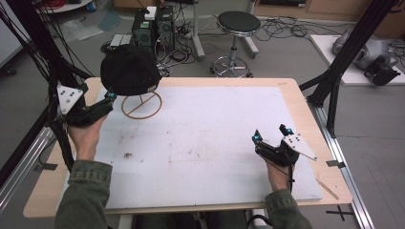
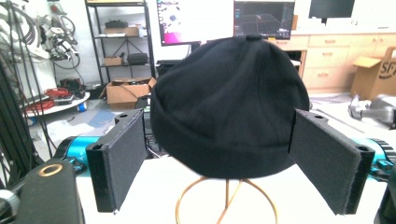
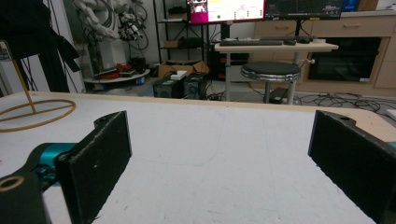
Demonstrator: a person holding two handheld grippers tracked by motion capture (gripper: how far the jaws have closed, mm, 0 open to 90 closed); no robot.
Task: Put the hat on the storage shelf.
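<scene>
1. Your left gripper (image 1: 106, 98) sits at the upper left of the high view, just beside the black beanie (image 1: 130, 70).
2. In the left gripper view its jaws stand wide on either side of the beanie (image 2: 229, 105), not pressing on it.
3. The beanie rests on a gold wire stand (image 1: 142, 106) at the worktop's (image 1: 215, 138) upper left.
4. Your right gripper (image 1: 270, 138) lies at the lower right, jaws wide with nothing between them.
</scene>
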